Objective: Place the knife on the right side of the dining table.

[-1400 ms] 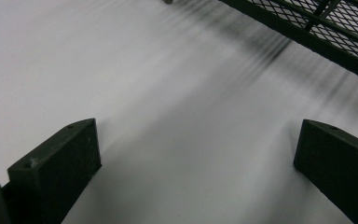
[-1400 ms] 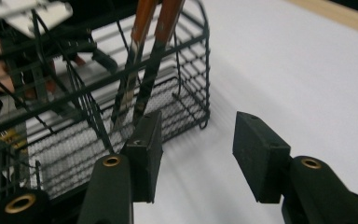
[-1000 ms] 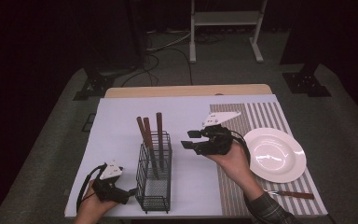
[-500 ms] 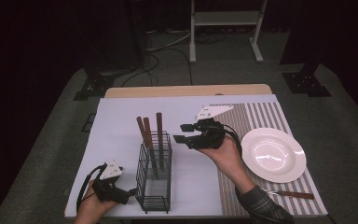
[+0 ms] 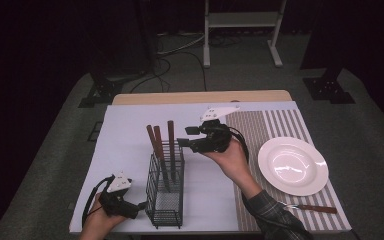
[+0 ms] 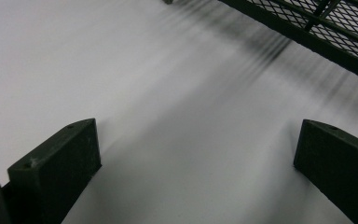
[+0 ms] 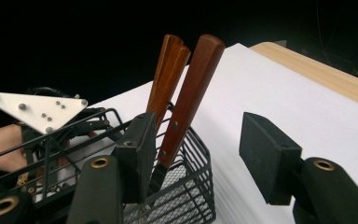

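Nearest you, your left gripper (image 5: 141,205) sits low on the white table cover (image 5: 125,135), just beside the bottom corner of the black wire-mesh cutlery basket (image 5: 164,210). Its jaws are spread wide with nothing but bare cover between them, so it isn't clamping anything. My guess is you've parked it there as a stop, so the basket doesn't slide or tip when something gets pulled out of it.

A bit further in, the basket holds three wooden-handled utensils (image 5: 170,134) standing handle-up and leaning a little, which is why they're easy to take from the side. I can't tell what kind they are, since the working ends are down in the mesh.

Your right gripper (image 5: 181,137) is held level with its jaws pointing at those handles, and they've just been opening. From the right gripper view, the closest brown wooden handle (image 7: 191,98) stands between the two black jaws, but the pads aren't pressing on it, so nothing is grabbed. Looks to me like you're lining up to pinch that one handle.

Off to the right, the round white plate (image 5: 292,165) sits on the grey striped placemat (image 5: 275,125), with a wooden-handled knife (image 5: 316,208) laid along its near edge. So it reads like a place setting, and the next piece probably goes beside that plate.
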Tool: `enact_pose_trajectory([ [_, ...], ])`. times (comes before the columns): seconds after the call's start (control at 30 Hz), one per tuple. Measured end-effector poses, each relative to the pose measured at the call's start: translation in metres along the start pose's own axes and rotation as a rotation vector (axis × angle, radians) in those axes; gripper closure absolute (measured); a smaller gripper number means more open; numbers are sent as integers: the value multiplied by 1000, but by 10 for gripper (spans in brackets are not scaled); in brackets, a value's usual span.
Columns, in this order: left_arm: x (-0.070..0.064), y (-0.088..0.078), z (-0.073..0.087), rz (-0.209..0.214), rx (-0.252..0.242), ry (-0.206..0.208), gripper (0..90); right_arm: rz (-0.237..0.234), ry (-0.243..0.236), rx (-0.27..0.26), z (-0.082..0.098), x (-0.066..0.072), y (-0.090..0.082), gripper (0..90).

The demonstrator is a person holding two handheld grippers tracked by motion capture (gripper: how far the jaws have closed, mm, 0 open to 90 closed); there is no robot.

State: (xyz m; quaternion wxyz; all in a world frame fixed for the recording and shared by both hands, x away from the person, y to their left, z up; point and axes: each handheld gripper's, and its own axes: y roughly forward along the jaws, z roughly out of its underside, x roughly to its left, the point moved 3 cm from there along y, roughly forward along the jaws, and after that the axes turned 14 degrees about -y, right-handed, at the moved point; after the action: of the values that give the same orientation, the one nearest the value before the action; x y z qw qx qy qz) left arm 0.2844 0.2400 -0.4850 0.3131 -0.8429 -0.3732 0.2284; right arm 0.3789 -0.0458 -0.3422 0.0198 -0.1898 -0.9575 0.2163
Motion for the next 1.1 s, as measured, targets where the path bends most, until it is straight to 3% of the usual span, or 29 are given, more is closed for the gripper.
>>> enact_pose_trajectory([
  [0.3, 0, 0, 0, 0, 5, 2, 0, -19, 24, -36, -9, -12, 17, 458],
  [1.1, 0, 0, 0, 0, 2, 0, 0, -97, 56, -88, -24, -20, 42, 562],
])
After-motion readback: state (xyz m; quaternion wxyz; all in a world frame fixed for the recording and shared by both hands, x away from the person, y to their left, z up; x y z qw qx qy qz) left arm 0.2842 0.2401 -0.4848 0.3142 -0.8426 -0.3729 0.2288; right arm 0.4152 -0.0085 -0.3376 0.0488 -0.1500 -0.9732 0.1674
